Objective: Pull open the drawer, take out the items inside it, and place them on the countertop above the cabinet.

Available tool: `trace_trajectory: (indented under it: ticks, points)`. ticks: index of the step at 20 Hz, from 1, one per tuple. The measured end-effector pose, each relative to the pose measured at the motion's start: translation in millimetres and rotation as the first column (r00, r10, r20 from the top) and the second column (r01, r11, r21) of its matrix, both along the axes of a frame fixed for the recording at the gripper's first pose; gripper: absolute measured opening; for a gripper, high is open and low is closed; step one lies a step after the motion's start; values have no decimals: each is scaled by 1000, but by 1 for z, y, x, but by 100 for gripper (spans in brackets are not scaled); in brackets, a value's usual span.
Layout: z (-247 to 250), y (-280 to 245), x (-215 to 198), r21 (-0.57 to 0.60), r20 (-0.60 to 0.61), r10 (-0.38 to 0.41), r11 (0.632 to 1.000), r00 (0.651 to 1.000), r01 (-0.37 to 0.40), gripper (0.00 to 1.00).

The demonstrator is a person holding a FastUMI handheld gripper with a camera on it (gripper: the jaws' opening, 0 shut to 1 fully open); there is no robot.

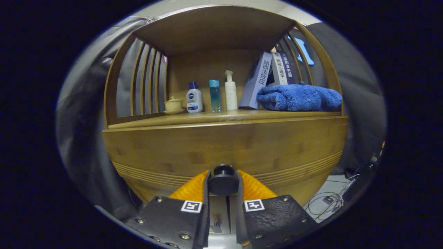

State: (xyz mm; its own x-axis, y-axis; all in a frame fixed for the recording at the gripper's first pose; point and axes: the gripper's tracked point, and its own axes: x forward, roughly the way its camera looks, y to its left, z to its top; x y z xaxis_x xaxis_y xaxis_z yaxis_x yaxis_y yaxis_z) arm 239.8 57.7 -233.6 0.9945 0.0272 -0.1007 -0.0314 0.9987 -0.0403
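Gripper closed on the drawer knob, drawer front seemingly not pulled out yet.

Both fingers pinch the round knob below the countertop; an off-axis pull could slip them off. The bottles and books carry writing too small to vouch for.

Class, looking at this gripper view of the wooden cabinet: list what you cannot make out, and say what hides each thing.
1. Inside of the drawer: hidden behind its shut wooden front.
2. Stem of the knob and its join to the drawer: covered by the gripper, whose fingers press on the knob.
3. Lower parts of the books: hidden behind the blue towel.
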Motion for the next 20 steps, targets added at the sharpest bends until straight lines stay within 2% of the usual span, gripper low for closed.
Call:
trace_trajectory:
  ticks: [4,7,20]
  points:
    - [-1,-2,-25,6,10,-1,1000,1000,1,30]
    - [-1,-8,-51,4,12,-53,999,999,53,30]
    - [-17,-15,-143,25,-55,-37,999,998,39,30]
